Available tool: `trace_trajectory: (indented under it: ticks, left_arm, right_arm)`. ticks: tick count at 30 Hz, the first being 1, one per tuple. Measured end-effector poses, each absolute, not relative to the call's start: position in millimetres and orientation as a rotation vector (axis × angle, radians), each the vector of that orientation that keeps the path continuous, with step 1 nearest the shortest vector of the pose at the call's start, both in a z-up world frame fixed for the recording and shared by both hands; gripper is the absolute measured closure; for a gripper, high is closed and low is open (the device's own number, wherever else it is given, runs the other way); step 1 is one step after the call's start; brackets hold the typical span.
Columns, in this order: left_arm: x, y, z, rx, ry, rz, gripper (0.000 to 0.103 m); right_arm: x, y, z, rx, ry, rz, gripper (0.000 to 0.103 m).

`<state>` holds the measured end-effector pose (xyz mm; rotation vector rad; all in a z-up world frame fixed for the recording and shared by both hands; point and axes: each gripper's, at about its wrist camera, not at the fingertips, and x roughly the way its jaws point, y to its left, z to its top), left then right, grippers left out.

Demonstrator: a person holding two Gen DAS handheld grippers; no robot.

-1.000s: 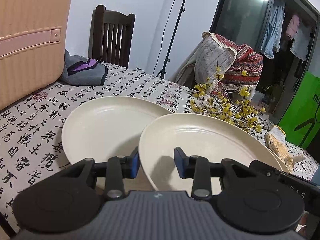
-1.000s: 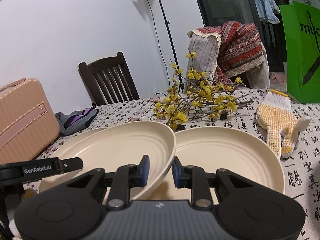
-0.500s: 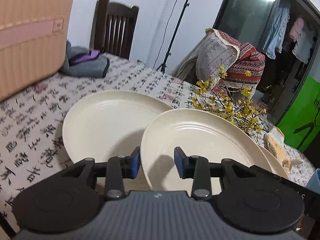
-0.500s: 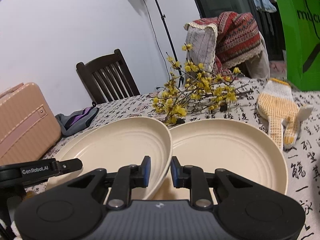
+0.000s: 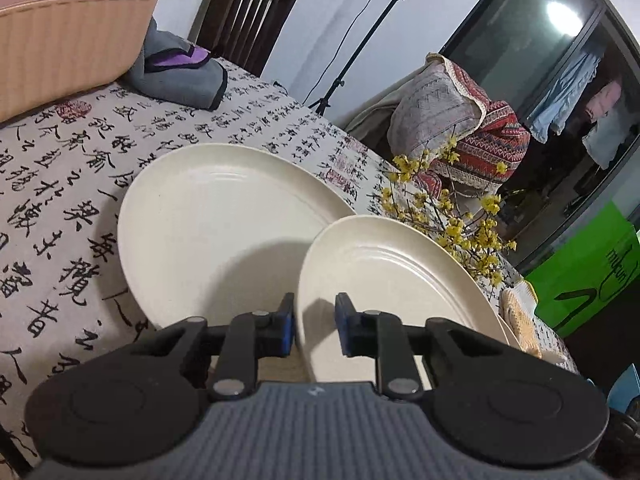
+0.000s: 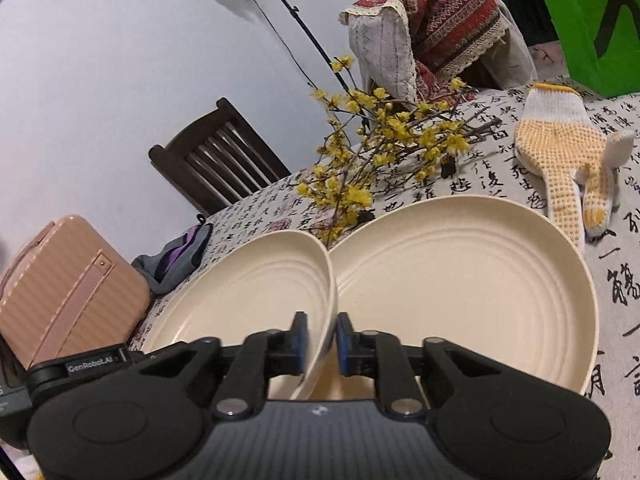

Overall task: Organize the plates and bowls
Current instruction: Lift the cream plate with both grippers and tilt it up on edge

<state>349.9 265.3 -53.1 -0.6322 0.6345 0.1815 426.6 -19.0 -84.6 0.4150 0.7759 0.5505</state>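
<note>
Three cream plates are on the calligraphy tablecloth. The left plate (image 5: pixel 208 232) lies flat. The middle plate (image 5: pixel 392 280) (image 6: pixel 248 292) overlaps it and leans over the right plate (image 6: pixel 460 280), of which only a sliver (image 5: pixel 505 330) shows in the left wrist view. My left gripper (image 5: pixel 316 330) is closing on the middle plate's near-left rim, which sits between its blue pads. My right gripper (image 6: pixel 323 344) is shut on the same plate's near-right rim. The left gripper's body (image 6: pixel 80 364) shows at the lower left of the right wrist view.
A pink suitcase (image 5: pixel 60 32) and a grey-purple pouch (image 5: pixel 180 72) sit at the table's far left. Yellow flower branches (image 6: pixel 380 152) lie just behind the plates, with a dotted work glove (image 6: pixel 560 152) to their right. A wooden chair (image 5: pixel 244 12) and a green bag (image 5: pixel 592 272) stand beyond the table.
Both pairs of jaws have narrowed around the middle plate's rim. Both grippers have rolled and edged forward, so the table now looks tilted in each view.
</note>
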Motion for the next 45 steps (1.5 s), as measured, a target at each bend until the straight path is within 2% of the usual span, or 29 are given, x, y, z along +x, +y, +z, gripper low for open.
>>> trace_trajectory:
  ticks: [32, 45]
  left_arm:
    - [333.7, 250.3, -35.0, -0.563, 0.585, 0.185, 0.085]
    - [303.9, 238.2, -17.4, -0.548, 0.575, 0.196, 0.084]
  right_arm:
    - [409.3, -18.8, -68.2, 0.353, 0.711, 0.542, 0.090]
    - [379.1, -25.9, -49.3, 0.326, 0.693, 0.557, 0.090]
